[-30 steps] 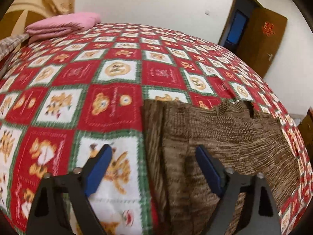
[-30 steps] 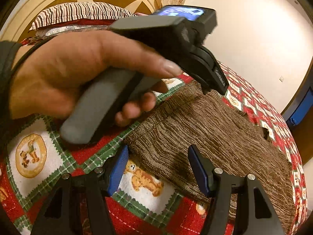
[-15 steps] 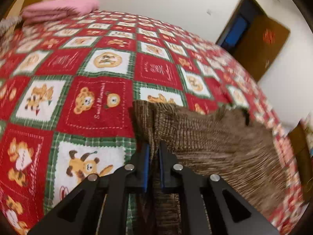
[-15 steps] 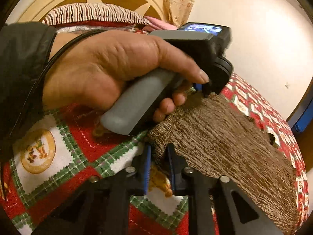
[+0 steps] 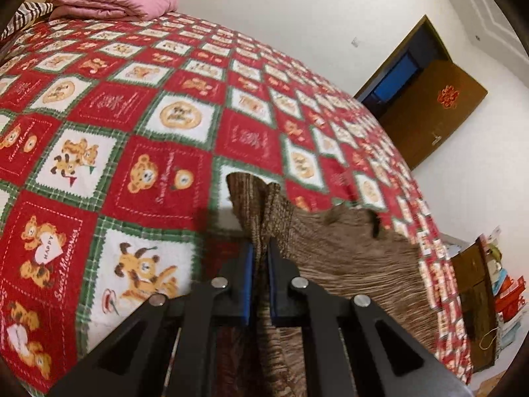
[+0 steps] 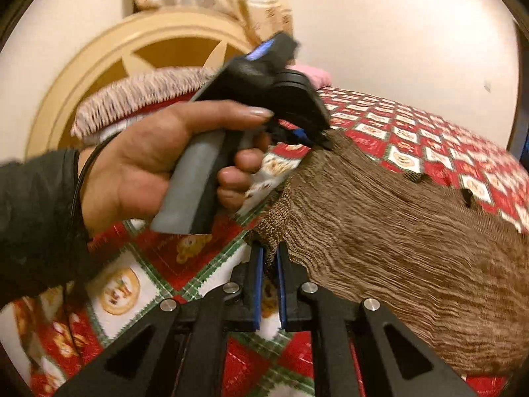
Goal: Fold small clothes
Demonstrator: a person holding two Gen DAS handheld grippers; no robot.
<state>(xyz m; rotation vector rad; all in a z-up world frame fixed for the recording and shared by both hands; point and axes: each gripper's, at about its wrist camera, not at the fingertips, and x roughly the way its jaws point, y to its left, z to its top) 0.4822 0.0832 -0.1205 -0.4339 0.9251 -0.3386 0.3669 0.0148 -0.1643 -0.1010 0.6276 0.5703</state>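
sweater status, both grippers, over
Left hand-held gripper shut on sweater edge, lifted off the bedspread. Right hand-held gripper shut on its corner. Nothing in the way; pink blanket far off.

Bed – teddy-print quilt, brown knit garment, pink folded blanket

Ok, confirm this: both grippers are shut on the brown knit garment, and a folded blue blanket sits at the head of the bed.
One detail is wrong: the folded blanket is pink, not blue, as the left wrist view shows. The rest holds: the left gripper and right gripper are both shut on the brown knit garment.
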